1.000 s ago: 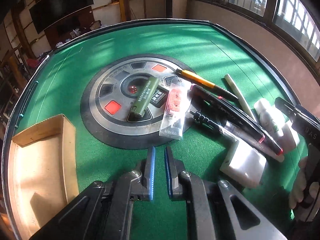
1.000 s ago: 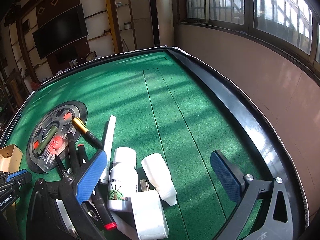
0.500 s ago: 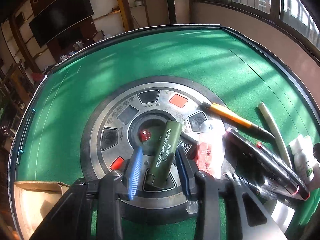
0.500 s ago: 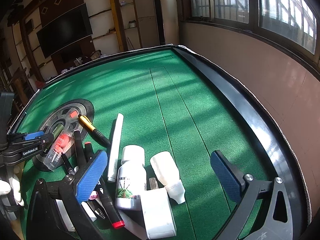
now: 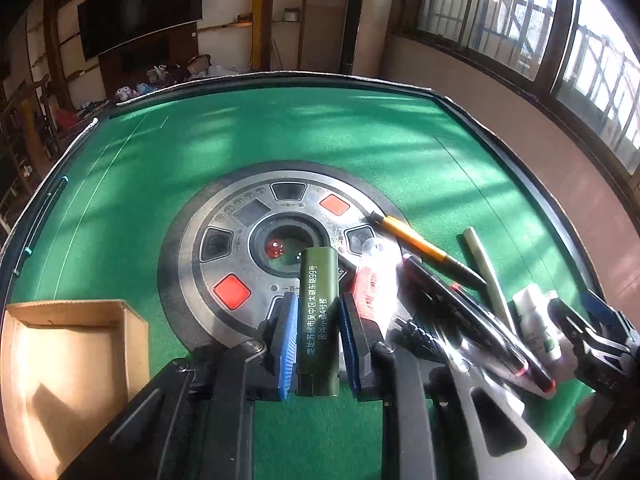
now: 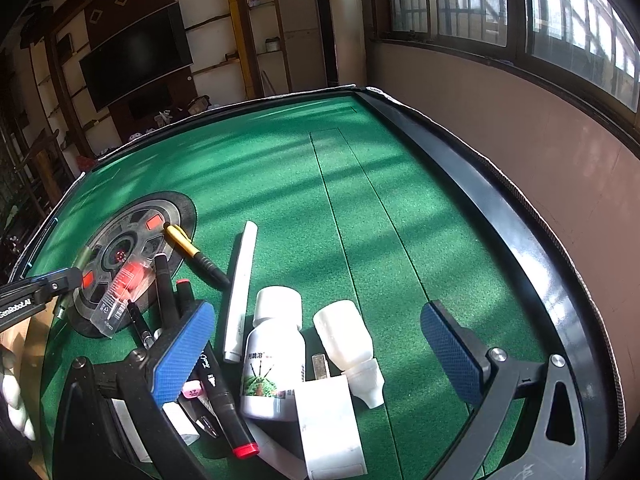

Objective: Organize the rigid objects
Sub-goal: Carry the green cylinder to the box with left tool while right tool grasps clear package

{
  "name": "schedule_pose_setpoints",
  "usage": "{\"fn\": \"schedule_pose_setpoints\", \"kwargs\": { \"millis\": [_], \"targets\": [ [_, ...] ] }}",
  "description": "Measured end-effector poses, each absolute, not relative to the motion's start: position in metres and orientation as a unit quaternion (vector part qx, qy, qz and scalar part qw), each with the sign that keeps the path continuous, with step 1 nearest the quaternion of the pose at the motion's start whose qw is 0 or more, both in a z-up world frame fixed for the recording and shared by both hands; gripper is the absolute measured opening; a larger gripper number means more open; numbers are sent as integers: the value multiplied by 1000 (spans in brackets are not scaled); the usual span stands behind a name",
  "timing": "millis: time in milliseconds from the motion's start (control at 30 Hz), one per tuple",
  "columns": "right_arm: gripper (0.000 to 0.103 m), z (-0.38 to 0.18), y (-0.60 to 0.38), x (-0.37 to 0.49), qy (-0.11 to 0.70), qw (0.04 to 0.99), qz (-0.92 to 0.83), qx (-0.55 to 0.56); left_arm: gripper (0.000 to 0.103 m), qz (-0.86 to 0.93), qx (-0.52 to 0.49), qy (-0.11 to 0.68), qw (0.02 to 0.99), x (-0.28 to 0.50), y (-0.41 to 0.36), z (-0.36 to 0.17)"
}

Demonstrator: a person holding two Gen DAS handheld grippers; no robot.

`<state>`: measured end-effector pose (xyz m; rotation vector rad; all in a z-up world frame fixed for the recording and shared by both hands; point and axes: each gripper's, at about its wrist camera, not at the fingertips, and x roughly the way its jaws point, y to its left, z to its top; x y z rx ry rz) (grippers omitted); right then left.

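Observation:
My left gripper (image 5: 318,340) is shut on an olive-green cylinder (image 5: 319,312) with printed text, over the edge of the round metal centre panel (image 5: 240,240). A cardboard box (image 5: 68,364) sits at the lower left. My right gripper (image 6: 316,356) is open wide above a pile: a white labelled bottle (image 6: 274,364), a small white bottle (image 6: 348,340), a white block (image 6: 330,424), black markers (image 6: 216,396) and a white stick (image 6: 240,292). A yellow pen (image 5: 420,246) and a clear red-labelled packet (image 5: 372,280) lie right of the cylinder.
The green felt table (image 6: 304,184) has a raised black rim (image 6: 480,208) along its right side. A wall with windows runs beyond it. The left gripper shows at the left edge of the right wrist view (image 6: 36,292).
My left gripper moved forward from the bare felt to the olive cylinder, opened around it, and has now closed on it. The right gripper stayed open over the pile.

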<state>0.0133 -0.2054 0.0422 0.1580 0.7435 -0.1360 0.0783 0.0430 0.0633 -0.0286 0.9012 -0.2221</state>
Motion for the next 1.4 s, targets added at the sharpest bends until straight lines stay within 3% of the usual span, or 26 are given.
{"fn": "schedule_pose_setpoints", "kwargs": {
  "millis": [333,467,567,633,700,767,1167,1400],
  "targets": [
    [102,66,-165,-9,312,947,-73,-35,20,-150,-143,324,923,-78,123,140],
    [102,118,-117,-26,305,951,38,-22,20,-137,-144,286,937,-114,159,148],
    [101,134,-68,-1,353,925,140,1,20,-127,-153,267,943,-127,184,146],
    [88,127,-35,27,396,904,161,-3,20,-115,-159,253,947,-138,201,145],
    [51,105,-9,61,451,880,146,-20,20,-102,-161,238,952,-148,220,146],
    [35,78,1,86,505,853,129,-7,20,-84,-156,226,958,-157,238,148],
    [35,29,3,124,532,844,-29,-65,20,-54,-168,211,961,-176,295,123],
    [42,23,-3,127,543,836,-59,-48,20,-53,-181,211,959,-184,302,120]
  ]
}}
